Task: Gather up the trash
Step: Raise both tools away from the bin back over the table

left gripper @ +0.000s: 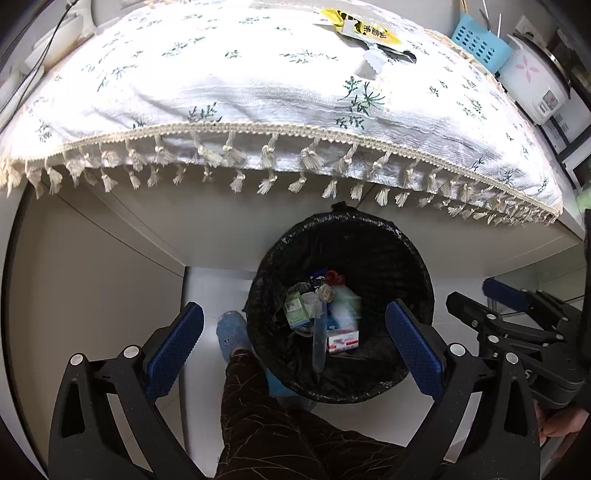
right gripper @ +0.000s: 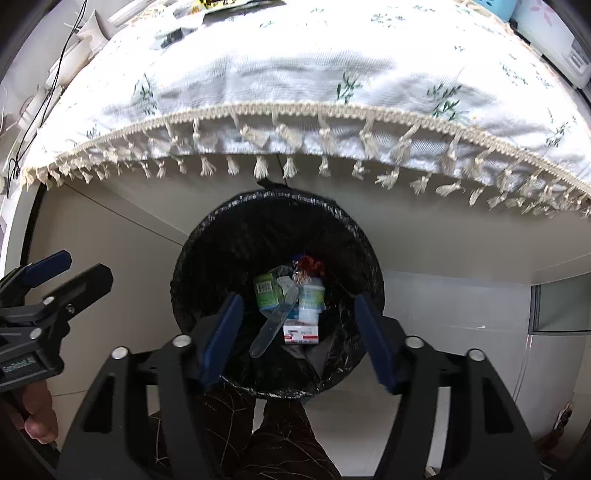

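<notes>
both tools, left [left gripper: 294, 350] and right [right gripper: 298, 336], gape empty over the bin [right gripper: 207, 258]. inside: one green carton [right gripper: 266, 291], one red-white box [right gripper: 301, 333], writing unreadable. one yellow wrapper [left gripper: 364, 27] on the surface [left gripper: 258, 85].

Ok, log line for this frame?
left gripper: open, empty | right gripper: open, empty | both over bin | wrapper on table

A table with a flowery cloth in a bright room

The white tablecloth [left gripper: 280, 74] has little green plants and a tassel edge hanging near. Under it is a pale floor [right gripper: 443, 302]. Far right stand a blue basket [left gripper: 476, 40] and a white rice cooker [left gripper: 535, 81].
</notes>
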Demonstrator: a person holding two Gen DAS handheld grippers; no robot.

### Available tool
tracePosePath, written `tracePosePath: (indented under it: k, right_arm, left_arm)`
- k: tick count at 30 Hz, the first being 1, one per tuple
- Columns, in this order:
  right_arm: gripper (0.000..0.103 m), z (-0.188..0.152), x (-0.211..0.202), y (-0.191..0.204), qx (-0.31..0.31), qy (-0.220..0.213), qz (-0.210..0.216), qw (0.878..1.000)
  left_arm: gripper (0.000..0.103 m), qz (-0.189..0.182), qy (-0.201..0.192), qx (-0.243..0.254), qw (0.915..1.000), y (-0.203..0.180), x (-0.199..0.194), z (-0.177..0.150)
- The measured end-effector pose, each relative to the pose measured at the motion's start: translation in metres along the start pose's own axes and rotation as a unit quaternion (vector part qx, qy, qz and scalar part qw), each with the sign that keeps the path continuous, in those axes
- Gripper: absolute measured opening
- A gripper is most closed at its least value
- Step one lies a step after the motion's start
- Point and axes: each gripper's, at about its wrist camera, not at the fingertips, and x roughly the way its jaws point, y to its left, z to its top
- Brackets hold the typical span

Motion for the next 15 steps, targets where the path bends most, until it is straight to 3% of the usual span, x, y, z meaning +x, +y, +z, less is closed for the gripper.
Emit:
tracePosePath:
  k: [5, 15]
  right_arm:
    - [0.087, 0.011, -0.017, -0.004, 0.006, -0.021, -0.016, 1.000]
    - [0.091, 0.048, -0.060, -0.006, 0.007, -0.069, -0.018, 0.997]
  left_arm:
    - [0.097, 0.009, -0.010, 0.018, 0.9997, -0.002, -0.007, 0.008]
    - [0.097, -0.001, -0.033, 0.006, 0.9994, 0.005, -0.033, 0.048]
